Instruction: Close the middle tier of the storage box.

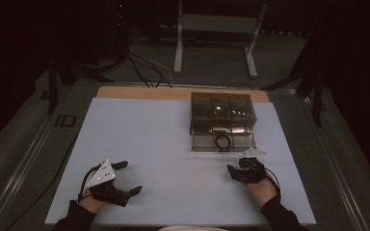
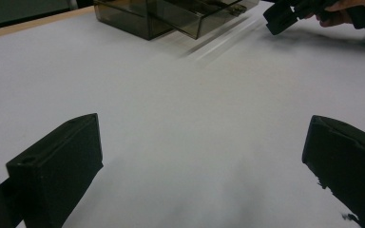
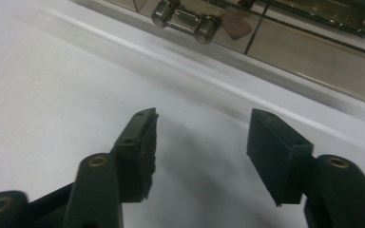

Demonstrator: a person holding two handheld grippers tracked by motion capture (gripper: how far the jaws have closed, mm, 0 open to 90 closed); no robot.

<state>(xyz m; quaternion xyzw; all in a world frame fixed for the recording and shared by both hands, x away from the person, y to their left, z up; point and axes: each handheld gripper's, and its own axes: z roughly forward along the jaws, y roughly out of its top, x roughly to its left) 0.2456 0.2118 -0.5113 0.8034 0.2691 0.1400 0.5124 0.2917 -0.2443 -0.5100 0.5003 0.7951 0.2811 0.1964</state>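
A lab or recording room, dimly lit. The bench (image 1: pixel 125 92) is covered by a white sheet (image 1: pixel 164 159). Behind the bench, cables (image 1: pixel 142 65) trail over grey carpet (image 1: pixel 212 67) beside a white metal stand (image 1: pixel 217 29), with black curtains (image 1: pixel 24 33) hanging all around.

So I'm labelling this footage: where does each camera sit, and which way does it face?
High view: above the near edge, facing forward and down on the white table sheet; both forearms show.
Left gripper view: on the left gripper, facing across the sheet.
Right gripper view: on the right gripper, facing the box front.
Shared: all show the smoky transparent plastic box, and the first two the right gripper.
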